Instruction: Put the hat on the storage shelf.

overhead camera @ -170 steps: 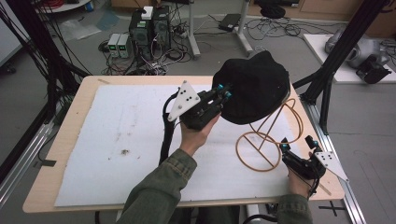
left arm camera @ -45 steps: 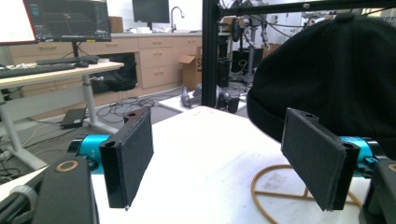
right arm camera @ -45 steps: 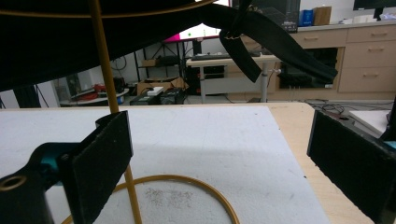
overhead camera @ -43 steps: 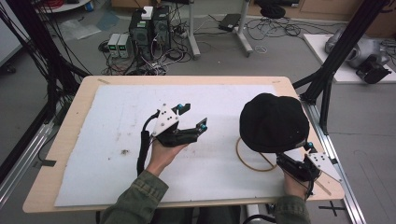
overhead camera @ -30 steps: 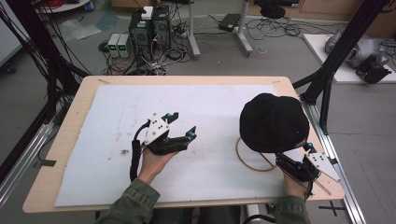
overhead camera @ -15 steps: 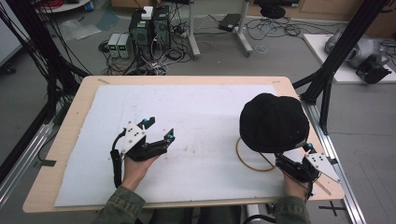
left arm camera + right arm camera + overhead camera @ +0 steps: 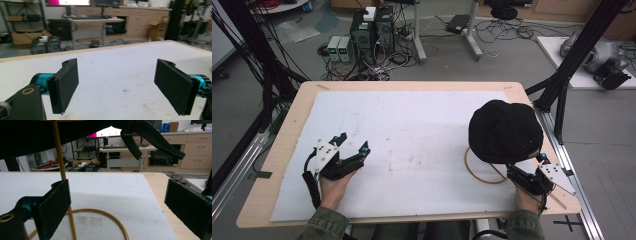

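Now, from the high view, the black hat (image 7: 505,131) sits on top of the gold wire stand (image 7: 484,167) at the right side of the white table (image 7: 412,125). The left gripper (image 7: 351,144) rests far off near the left edge, with its jaws wide apart and nothing in them.

Next, the left gripper view has just bare table between its spread jaws.

Last, in the right gripper view, the right gripper (image 7: 117,205) is open too, and the stand's thin pole (image 7: 58,147) rises just past its left jaw. The hat looks placed; I think both hands should just pull back gently without bumping the stand.
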The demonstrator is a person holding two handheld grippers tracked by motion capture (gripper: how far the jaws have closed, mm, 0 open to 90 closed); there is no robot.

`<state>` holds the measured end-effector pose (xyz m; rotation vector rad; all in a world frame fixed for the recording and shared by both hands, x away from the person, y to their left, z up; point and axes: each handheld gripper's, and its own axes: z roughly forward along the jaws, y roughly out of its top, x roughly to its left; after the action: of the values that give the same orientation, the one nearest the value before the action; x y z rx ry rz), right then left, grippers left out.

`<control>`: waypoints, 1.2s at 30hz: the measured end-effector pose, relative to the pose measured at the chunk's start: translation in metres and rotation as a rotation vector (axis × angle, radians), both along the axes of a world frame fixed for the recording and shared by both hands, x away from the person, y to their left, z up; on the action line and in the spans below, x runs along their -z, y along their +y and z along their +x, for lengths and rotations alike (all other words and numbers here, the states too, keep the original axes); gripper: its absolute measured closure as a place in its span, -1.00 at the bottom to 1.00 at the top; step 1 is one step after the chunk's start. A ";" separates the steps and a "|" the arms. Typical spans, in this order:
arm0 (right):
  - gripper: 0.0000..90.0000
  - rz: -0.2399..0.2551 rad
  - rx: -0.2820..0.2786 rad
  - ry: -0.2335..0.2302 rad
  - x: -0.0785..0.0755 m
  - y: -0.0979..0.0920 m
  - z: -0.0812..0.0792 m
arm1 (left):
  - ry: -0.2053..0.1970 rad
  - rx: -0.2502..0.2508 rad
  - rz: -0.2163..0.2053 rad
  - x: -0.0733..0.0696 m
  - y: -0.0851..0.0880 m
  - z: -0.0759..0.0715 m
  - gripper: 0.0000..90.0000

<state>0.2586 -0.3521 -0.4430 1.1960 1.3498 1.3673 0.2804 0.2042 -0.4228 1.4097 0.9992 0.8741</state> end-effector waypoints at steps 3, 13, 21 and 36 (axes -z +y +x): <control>-0.87 -0.006 -0.006 0.002 0.000 0.001 0.001 | -0.003 -0.076 -0.015 0.004 0.016 -0.006 -0.55; -0.87 -0.003 0.001 -0.006 -0.001 0.002 0.000 | -0.036 -0.252 -0.032 0.015 0.048 -0.019 -0.56; -0.87 -0.006 0.009 -0.026 -0.003 0.003 -0.001 | -0.034 -0.266 -0.021 0.021 0.051 -0.022 -0.56; -0.87 0.074 0.043 -0.035 -0.004 -0.007 0.001 | -0.041 -0.245 -0.050 0.025 0.060 -0.027 -0.55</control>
<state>0.2592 -0.3590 -0.4394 1.2380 1.2518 1.4113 0.2534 0.2640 -0.4476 1.2392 1.1707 1.0448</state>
